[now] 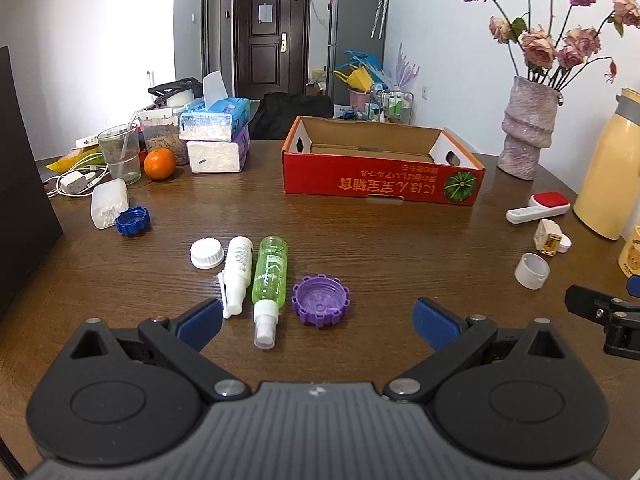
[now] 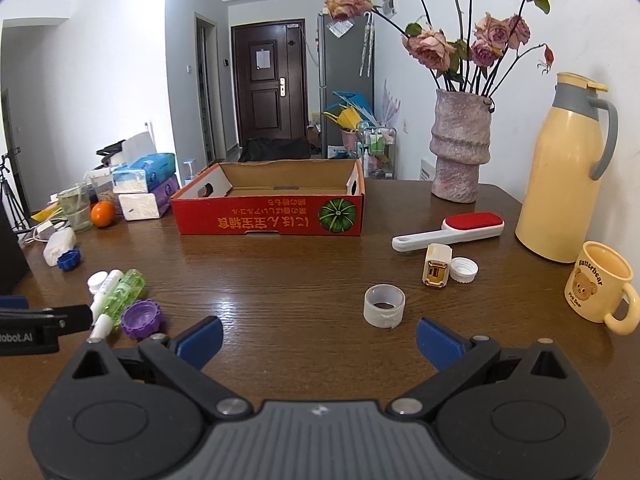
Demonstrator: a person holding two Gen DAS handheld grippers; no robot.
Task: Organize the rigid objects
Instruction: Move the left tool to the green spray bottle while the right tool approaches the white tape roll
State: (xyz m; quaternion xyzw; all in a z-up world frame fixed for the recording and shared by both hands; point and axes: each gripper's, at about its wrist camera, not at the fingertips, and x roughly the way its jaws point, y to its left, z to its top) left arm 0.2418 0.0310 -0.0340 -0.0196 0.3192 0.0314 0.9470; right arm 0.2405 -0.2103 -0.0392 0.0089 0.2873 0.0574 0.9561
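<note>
Bottles and caps lay loose on the table, the green spray bottle (image 1: pixel 270 276) at twelve o'clock of my left gripper (image 1: pixel 318 326) — both grippers spread wide, holding nothing. I judged it best to straddle its middle squarely before lifting toward the red box (image 1: pixel 382 176).

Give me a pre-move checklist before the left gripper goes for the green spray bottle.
1. Left gripper open: ok, jaws spread wide, holding nothing.
2. Green spray bottle reachable: ok, lying flat just ahead.
3. Room beside the bottle: not ok, white bottle and purple cap crowd both sides.
4. Red cardboard box ready: ok, open on top, looks empty.
5. Right gripper clear: ok, open, off to the side.
</note>
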